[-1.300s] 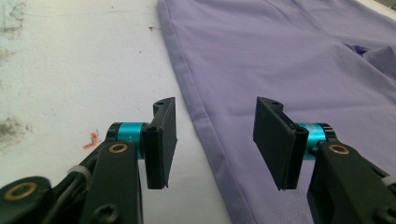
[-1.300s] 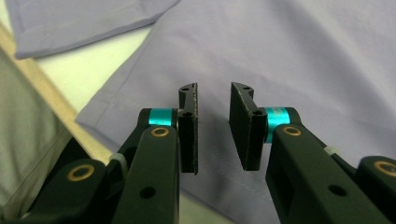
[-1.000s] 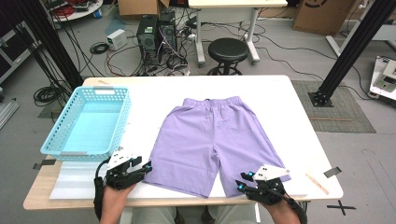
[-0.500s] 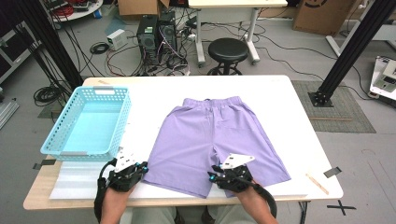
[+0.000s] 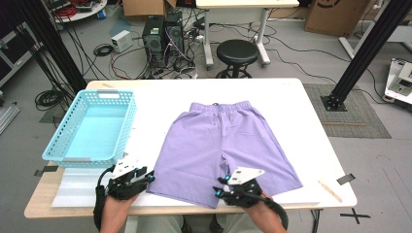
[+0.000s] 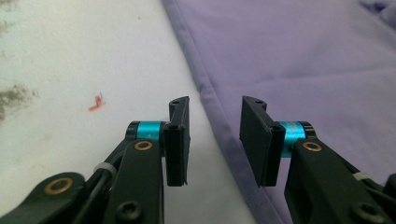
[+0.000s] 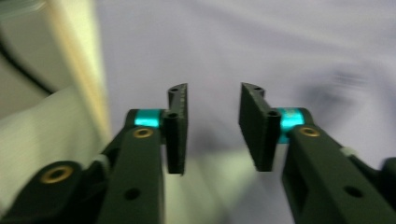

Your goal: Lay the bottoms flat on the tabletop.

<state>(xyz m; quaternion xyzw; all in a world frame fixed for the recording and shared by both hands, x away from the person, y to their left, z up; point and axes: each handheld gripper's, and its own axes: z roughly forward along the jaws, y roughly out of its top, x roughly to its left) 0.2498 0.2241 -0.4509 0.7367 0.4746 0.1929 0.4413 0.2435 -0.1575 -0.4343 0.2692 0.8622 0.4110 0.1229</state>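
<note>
Currently, item one: your purple shorts (image 5: 223, 145) lie flat on the white table (image 5: 301, 121), waistband toward the far edge, both leg hems at the near edge in front of you.

Item two: your left gripper (image 5: 148, 175) sits at the outer hem corner of the left leg. In the left gripper view (image 6: 215, 140) its jaws have just been opening; they stand apart astride the hem edge, pads pressing nothing.

Item three: your right gripper (image 5: 219, 187) rests at the near hem beside the crotch notch. In the right gripper view (image 7: 212, 133) its jaws have just been opening too; they gape over purple cloth, gripping nothing, though the frame is blurred.

Item four: a light blue basket (image 5: 73, 154) stands left of the shorts, apart from them.

Item five: a black stool (image 5: 238, 51) stands beyond the table.
</note>
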